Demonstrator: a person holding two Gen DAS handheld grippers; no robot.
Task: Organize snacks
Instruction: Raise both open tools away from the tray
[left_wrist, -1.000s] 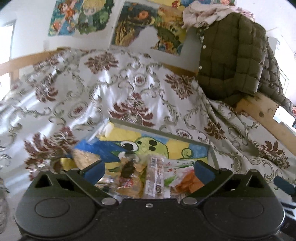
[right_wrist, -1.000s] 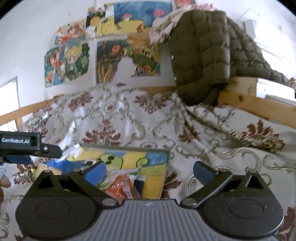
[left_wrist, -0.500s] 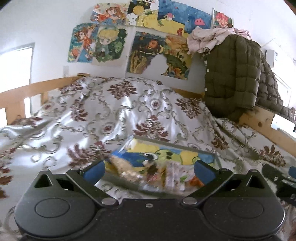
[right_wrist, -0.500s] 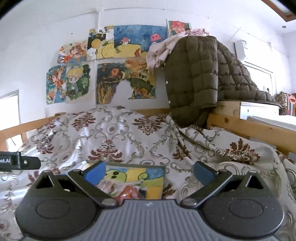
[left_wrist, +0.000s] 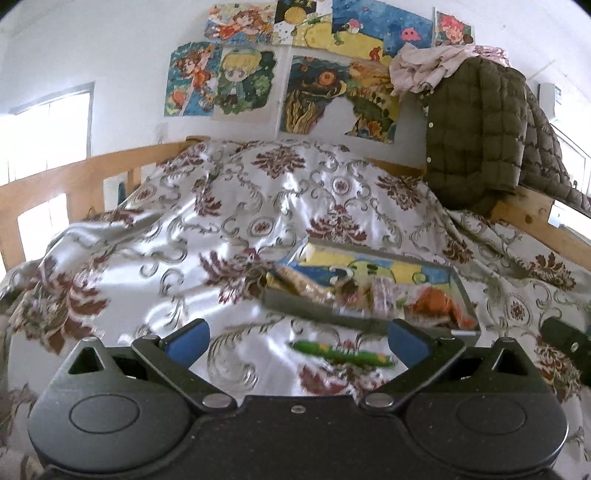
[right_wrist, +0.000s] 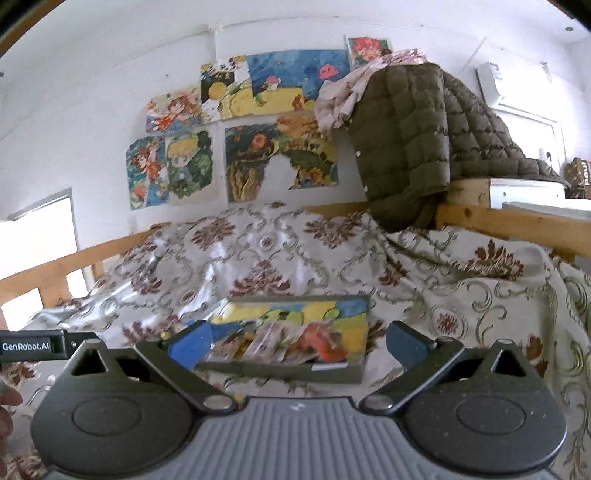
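Note:
A shallow grey tray (left_wrist: 317, 310) with a cartoon picture on its floor lies on the patterned bedspread and holds several wrapped snacks (left_wrist: 369, 291), among them an orange pack (left_wrist: 439, 306). A green snack stick (left_wrist: 343, 353) lies loose on the spread in front of the tray. My left gripper (left_wrist: 297, 338) is open and empty, drawn back in front of the stick. In the right wrist view the same tray (right_wrist: 288, 371) and its snacks (right_wrist: 295, 341) sit just beyond my right gripper (right_wrist: 295, 341), which is open and empty.
A floral bedspread (left_wrist: 221, 229) covers the bed, with a wooden rail (left_wrist: 74, 173) at left and back. A dark quilted jacket (left_wrist: 476, 129) hangs at the right. Posters (left_wrist: 288, 85) cover the wall. The other gripper's body (right_wrist: 31, 346) shows at the left edge.
Both grippers have pulled back and up from the tray, which now lies farther off. The green stick has come into sight in front of the tray.

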